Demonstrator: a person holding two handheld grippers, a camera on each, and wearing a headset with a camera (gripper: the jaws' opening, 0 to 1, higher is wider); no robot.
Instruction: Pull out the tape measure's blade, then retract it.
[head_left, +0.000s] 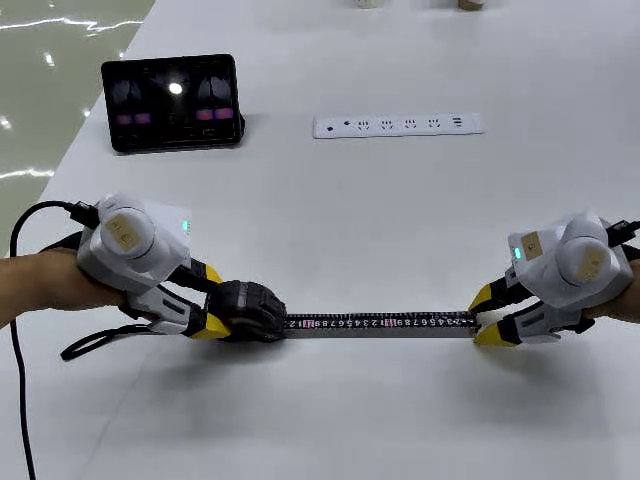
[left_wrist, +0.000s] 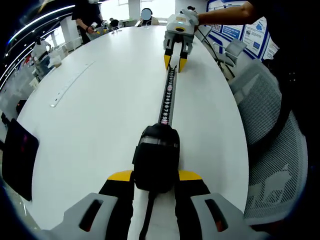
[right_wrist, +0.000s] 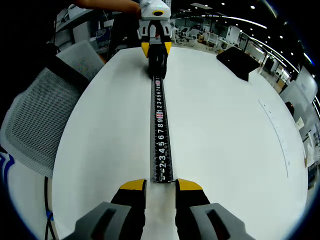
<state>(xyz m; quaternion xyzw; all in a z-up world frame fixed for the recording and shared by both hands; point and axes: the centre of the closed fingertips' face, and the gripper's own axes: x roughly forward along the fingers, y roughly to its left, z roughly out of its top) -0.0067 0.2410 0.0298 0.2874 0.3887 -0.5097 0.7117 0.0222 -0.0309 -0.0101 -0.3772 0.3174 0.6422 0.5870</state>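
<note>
A black tape measure (head_left: 247, 310) rests on the white table, and my left gripper (head_left: 212, 302) is shut on its body (left_wrist: 157, 157) from both sides. Its numbered blade (head_left: 380, 322) is drawn out to the right and runs straight across the table to my right gripper (head_left: 484, 318). The blade's end (right_wrist: 162, 177) sits between the yellow fingertips (right_wrist: 133, 186) of my right gripper (right_wrist: 161, 186), which close on its edges. In the left gripper view the blade (left_wrist: 168, 95) leads away to the right gripper (left_wrist: 175, 64); in the right gripper view it leads to the left gripper (right_wrist: 156, 49).
A dark tablet (head_left: 172, 102) stands at the back left and a white power strip (head_left: 398, 125) lies at the back middle. A black cable (head_left: 18, 300) trails along the left edge. Mesh chairs (left_wrist: 272, 130) stand beside the table.
</note>
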